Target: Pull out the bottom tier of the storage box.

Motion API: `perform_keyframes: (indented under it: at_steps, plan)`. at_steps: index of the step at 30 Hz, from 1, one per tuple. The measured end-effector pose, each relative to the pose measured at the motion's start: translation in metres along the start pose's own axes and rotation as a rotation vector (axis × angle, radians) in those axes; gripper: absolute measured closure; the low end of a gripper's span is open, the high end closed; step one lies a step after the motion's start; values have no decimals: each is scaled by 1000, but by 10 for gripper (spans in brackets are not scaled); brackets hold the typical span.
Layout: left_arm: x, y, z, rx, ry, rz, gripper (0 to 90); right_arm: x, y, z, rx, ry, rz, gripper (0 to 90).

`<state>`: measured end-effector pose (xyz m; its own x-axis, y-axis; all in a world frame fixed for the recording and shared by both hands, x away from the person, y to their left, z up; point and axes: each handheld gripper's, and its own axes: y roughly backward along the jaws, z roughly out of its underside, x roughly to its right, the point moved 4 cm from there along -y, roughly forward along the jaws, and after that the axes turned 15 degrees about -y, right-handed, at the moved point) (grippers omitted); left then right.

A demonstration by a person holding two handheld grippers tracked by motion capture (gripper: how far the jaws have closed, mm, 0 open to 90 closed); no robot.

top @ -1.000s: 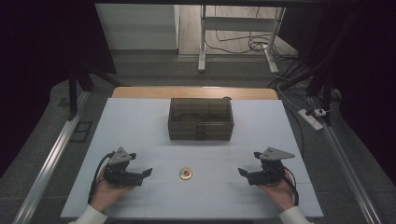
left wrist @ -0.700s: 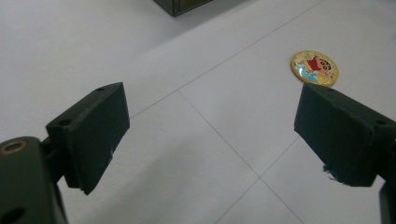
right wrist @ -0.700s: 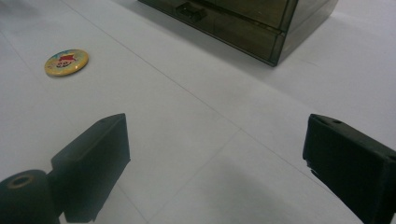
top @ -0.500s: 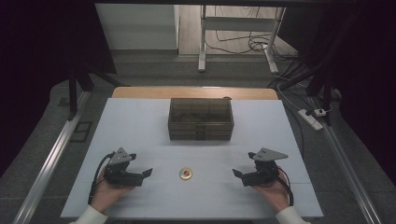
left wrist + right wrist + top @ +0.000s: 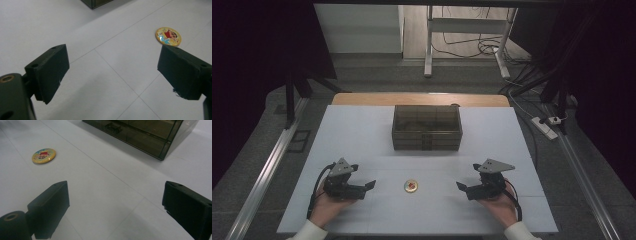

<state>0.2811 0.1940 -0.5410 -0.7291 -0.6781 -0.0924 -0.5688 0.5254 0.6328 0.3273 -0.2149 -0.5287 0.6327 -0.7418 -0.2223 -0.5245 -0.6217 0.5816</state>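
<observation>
Badge (image 5: 410, 186) lies flat on the white table (image 5: 362, 130), in front of the dark clear box (image 5: 427, 127) and well apart from it (a cartoon figure in red on its yellow face). Your left gripper (image 5: 368, 185) sits to the badge's left, jaws wide apart, holding nothing. Your right gripper (image 5: 461, 187) sits to the badge's right, a bit farther off, jaws also spread with nothing between. Both point inward at the badge, neither touching it.
</observation>
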Motion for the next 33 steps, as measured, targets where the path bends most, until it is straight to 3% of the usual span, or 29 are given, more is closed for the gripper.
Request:
perform_keyframes:
  at_steps: [12,33]
  plan:
    - [1,-1,-1,-1,-3,3,101,-11,-8,-1,-3,2,-19,74]
    - [1,-2,-1,-3,0,8,101,-28,-24,-2,-23,46,-30,75]
